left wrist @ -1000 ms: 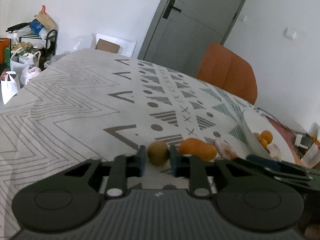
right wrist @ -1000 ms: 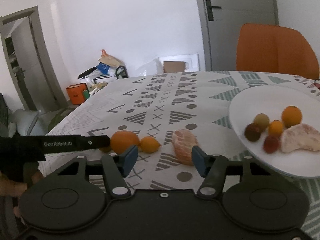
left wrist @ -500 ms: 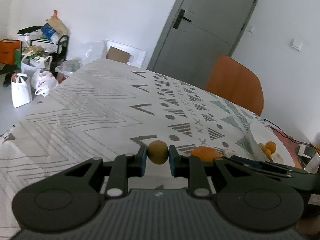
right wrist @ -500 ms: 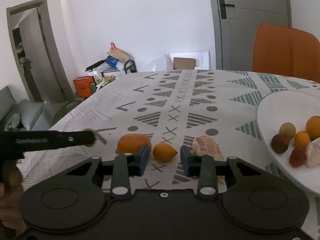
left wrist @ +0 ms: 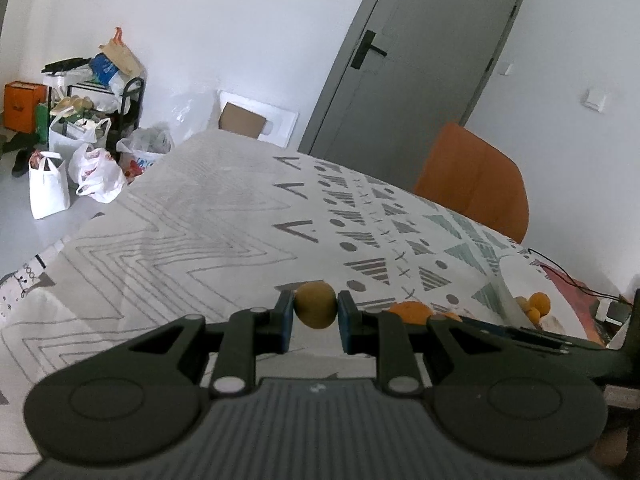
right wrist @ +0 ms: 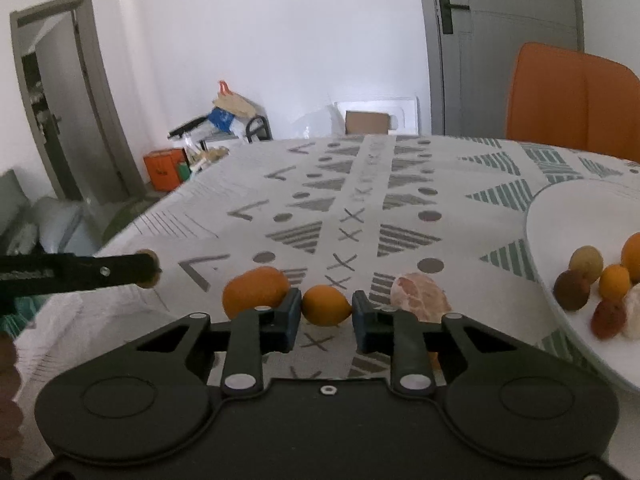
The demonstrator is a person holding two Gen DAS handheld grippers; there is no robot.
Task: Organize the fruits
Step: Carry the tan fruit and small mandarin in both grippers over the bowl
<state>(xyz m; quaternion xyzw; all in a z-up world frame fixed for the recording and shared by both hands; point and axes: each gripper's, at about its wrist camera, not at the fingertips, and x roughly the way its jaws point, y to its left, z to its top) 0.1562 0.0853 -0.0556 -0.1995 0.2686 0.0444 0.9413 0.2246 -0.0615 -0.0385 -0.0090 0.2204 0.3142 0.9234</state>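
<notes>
Left claw point(left wrist: 315, 312) clamped on a small brown-green fruit point(left wrist: 315, 310), probably a kiwi, held above the patterned desk point(left wrist: 192, 240). Right claw point(right wrist: 326, 312) closing; small orange citrus point(right wrist: 326, 305) sits between its pads on the desk, contact seemingly made. Large orange point(right wrist: 254, 290) just left; peeled segment point(right wrist: 420, 298) right. White plate point(right wrist: 560, 216) holds several fruits.

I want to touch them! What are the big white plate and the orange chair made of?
The plate looks like glazed ceramic, or maybe hard plastic: smooth, plain white with a soft sheen and a thin rim. The chair back looks like moulded plastic, perhaps smooth faux leather: one even orange surface, matte, with a shallow crease down the middle. Neither can be settled by looks alone.
</notes>
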